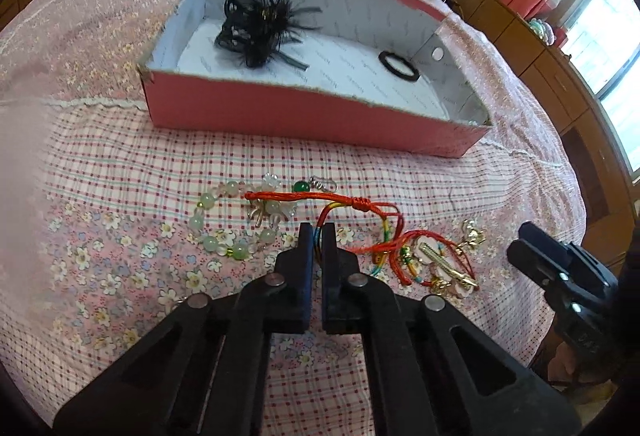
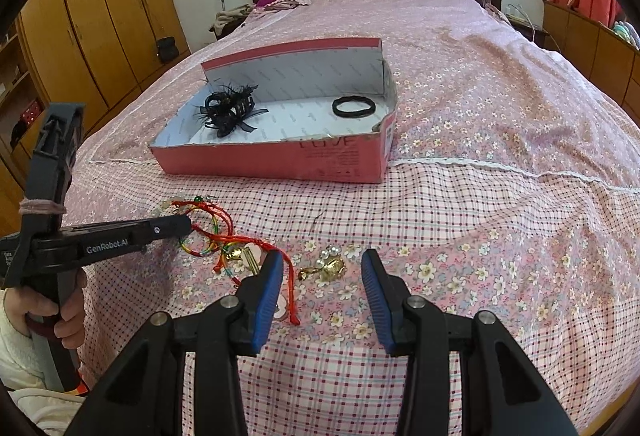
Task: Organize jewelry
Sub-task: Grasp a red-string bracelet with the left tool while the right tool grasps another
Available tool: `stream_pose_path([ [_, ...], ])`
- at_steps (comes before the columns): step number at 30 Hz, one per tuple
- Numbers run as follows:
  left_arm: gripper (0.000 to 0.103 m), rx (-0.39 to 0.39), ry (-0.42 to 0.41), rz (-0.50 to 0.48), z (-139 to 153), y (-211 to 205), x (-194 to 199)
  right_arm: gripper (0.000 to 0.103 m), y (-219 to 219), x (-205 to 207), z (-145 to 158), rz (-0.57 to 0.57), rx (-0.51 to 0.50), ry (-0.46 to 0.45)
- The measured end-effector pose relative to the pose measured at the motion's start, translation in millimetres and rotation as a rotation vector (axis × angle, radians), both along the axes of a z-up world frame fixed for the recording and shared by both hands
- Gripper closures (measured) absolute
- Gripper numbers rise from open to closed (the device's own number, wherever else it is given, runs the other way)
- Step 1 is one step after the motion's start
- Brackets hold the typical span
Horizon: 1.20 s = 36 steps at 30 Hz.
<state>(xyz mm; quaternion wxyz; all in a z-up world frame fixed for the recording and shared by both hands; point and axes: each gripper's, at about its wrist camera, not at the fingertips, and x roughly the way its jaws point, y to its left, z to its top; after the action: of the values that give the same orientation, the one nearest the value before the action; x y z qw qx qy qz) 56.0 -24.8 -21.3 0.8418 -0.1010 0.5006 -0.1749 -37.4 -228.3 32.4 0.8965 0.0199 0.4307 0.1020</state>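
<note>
Left wrist view: left gripper (image 1: 318, 232) is clenched on the braided red cord bracelet (image 1: 340, 204), lying on the checked bedspread (image 1: 120, 156) before the pink cardboard box (image 1: 280, 112). Right gripper (image 2: 322, 268) is released, its ribbed blue pads (image 2: 269, 286) flanking a gold brooch (image 2: 330, 264).

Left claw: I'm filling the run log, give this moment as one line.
left claw: shut on red cord bracelet | right claw: open over gold brooch | pink box: holds black hair tie
</note>
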Motion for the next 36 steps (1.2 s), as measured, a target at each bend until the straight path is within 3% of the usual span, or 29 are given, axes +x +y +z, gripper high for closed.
stream_pose_path([
  [16,0.103,-0.022,-0.130,0.014,48.7,24.2,-23.3,0.060,11.4,2.1,-10.9,0.052,0.040,0.046],
  [27,0.103,-0.029,-0.124,0.035,44.3,31.9,-25.1,0.082,13.7,19.1,-34.9,0.066,0.069,0.125],
  [30,0.103,-0.033,-0.125,0.039,44.5,33.2,-26.0,0.093,16.1,20.5,-37.6,0.082,0.065,0.131],
  [36,0.103,-0.041,-0.140,0.048,49.1,38.0,-27.6,0.100,19.0,16.7,-29.5,0.107,0.078,0.098],
])
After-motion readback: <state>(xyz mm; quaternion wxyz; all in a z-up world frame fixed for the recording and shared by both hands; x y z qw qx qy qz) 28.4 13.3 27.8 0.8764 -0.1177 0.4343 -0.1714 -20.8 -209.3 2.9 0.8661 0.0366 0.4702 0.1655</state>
